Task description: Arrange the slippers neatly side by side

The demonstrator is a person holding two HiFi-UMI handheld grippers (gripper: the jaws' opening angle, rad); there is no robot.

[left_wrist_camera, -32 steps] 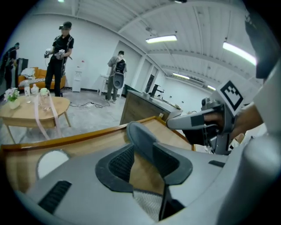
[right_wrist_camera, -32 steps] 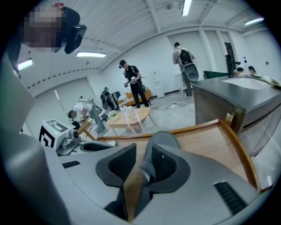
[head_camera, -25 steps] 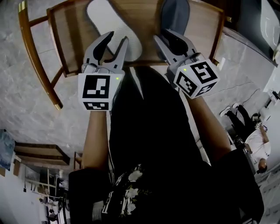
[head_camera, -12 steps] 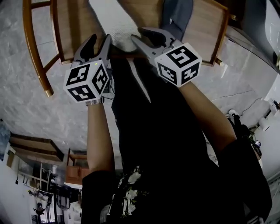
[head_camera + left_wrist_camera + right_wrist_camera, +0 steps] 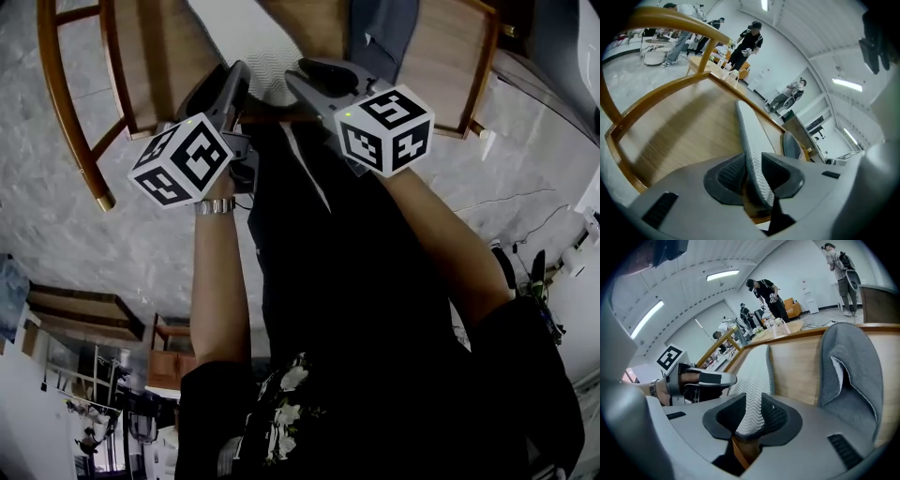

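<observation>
A slipper lies upside down, its white zigzag sole [image 5: 258,37] up, on the wooden chair seat [image 5: 159,56]. A grey slipper [image 5: 384,33] lies to its right, top side up. My left gripper [image 5: 236,80] is rolled and has just been closing. In the left gripper view its pads [image 5: 729,178] press both faces of the white-soled slipper [image 5: 749,140] at its near left edge. My right gripper [image 5: 298,73] has also been closing, at the same slipper's near end, where the sole [image 5: 751,380] fills the gap between its pads [image 5: 776,416]. The grey slipper [image 5: 848,376] stays untouched.
The chair's curved wooden rail [image 5: 70,112] runs round the seat's left side. Pale stone floor [image 5: 112,244] lies all round it. My legs in black trousers [image 5: 337,281] stand right at the seat's front edge. Several people stand far off across the room [image 5: 750,40].
Both grippers came down from over the seat's front edge onto the near end of the white-soled slipper. The left one rolled, turning its marker cube. Both pairs of jaws narrowed onto the sole.
</observation>
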